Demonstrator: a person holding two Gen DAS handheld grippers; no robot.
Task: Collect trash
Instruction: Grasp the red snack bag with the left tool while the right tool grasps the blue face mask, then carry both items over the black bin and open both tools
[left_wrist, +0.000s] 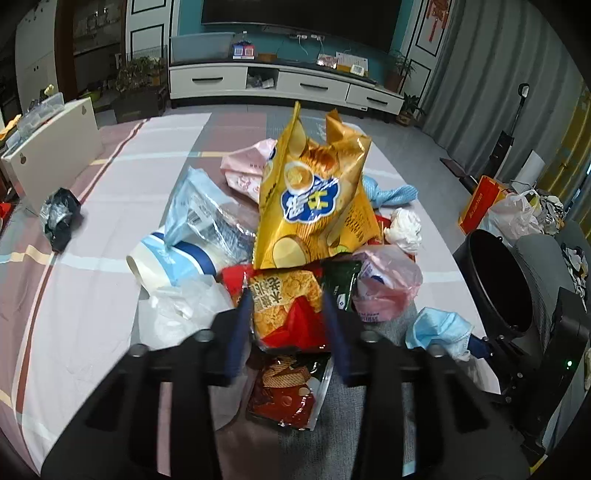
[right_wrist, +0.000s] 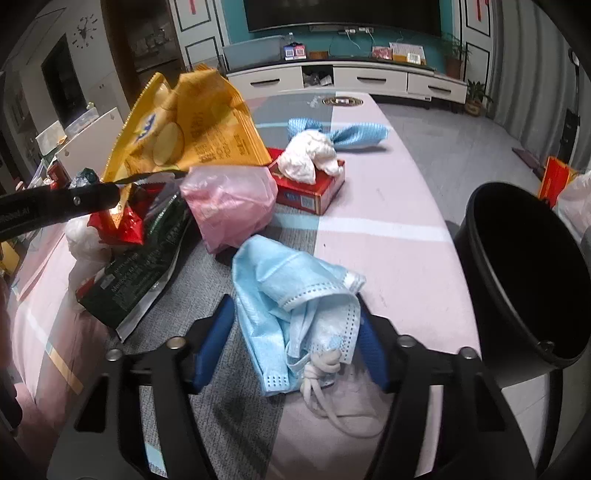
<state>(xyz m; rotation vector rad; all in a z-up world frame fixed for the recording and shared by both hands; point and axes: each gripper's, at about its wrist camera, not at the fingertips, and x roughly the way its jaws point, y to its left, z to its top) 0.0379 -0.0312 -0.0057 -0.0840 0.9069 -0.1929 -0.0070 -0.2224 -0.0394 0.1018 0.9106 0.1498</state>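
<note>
— Both claws are down in the heap at once, picking up, I'd say. The left gripper (left_wrist: 288, 321) has its blue fingers narrowed onto the red-and-yellow snack wrapper (left_wrist: 286, 314), near the front of the pile, and the pads seem pressed against its sides.

— And the other one?

— The right gripper (right_wrist: 297, 332) straddles the crumpled blue face mask (right_wrist: 295, 310) on the near right of the striped cloth (right_wrist: 388, 206). The mask fills the gap between its jaws, half-closed around it; whether the pads bite yet, I cannot tell.

— So what next?

— I reckon a firm squeeze on each, a lift clear of the neighbours, then a swing right to the black bin (right_wrist: 524, 280) standing just beside the table edge. The mask's loose ear loops (right_wrist: 328, 398) trail toward us and might drag.

— Does one camera tell you more than the other?

— The left one shows the whole pile: the tall yellow crisp bag (left_wrist: 314, 199) standing up behind, a paper cup (left_wrist: 166, 266) lying on its side to the left, a dark bundle (left_wrist: 61, 218) well apart at far left. The right one shows the bin's open mouth and a red box (right_wrist: 314, 188) with a white tissue wad (right_wrist: 310, 155) resting on it.
</note>
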